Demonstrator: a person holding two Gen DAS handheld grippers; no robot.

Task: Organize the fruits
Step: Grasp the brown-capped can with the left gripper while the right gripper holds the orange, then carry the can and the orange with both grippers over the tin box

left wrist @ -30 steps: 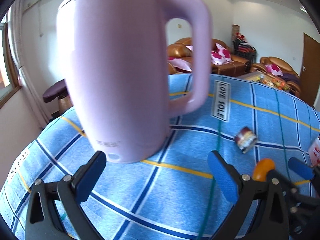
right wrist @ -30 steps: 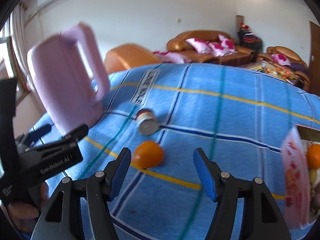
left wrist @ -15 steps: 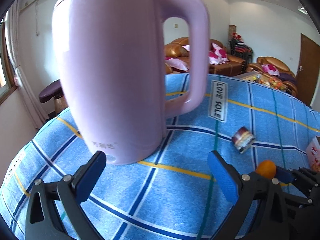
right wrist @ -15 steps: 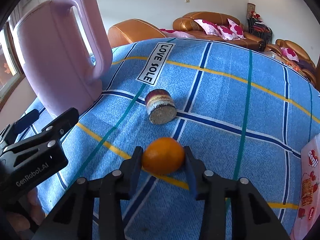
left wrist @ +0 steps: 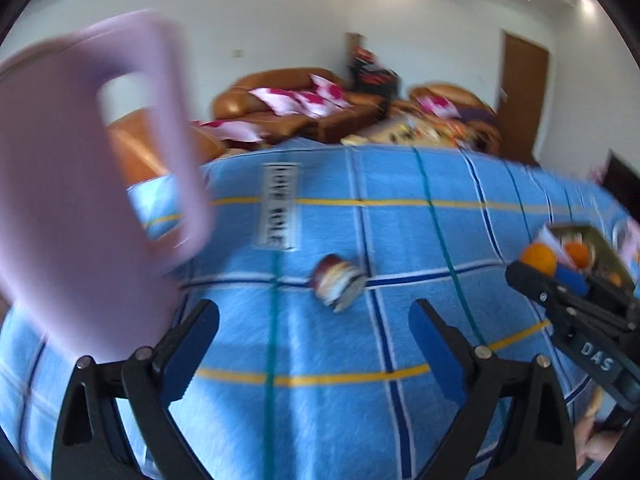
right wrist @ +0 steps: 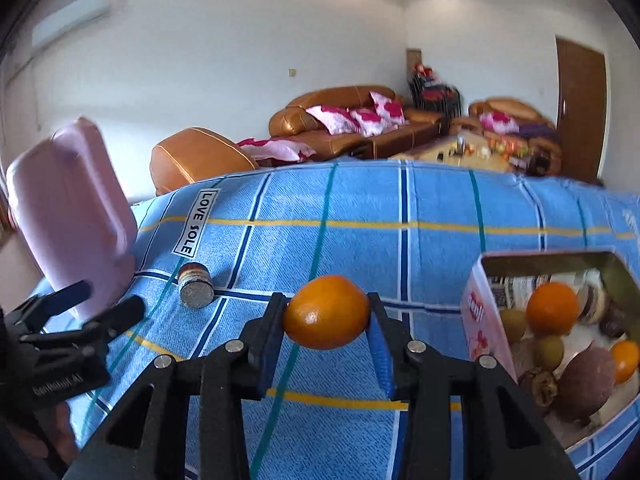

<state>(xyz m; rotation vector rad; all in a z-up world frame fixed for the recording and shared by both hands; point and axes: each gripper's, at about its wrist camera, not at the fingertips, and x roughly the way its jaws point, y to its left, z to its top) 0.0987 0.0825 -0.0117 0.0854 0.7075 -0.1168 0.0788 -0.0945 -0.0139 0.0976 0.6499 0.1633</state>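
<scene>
Orange fruit (right wrist: pixel 326 312) clamped in right gripper (right wrist: pixel 326 316), beside pink box (right wrist: pixel 486 316)

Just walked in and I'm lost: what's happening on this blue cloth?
The right gripper is clamped on a round orange fruit, held above the blue checked tablecloth beside the pink open box of fruit. The left gripper is open and empty, near the pink plastic kettle and a small round tin.
</scene>
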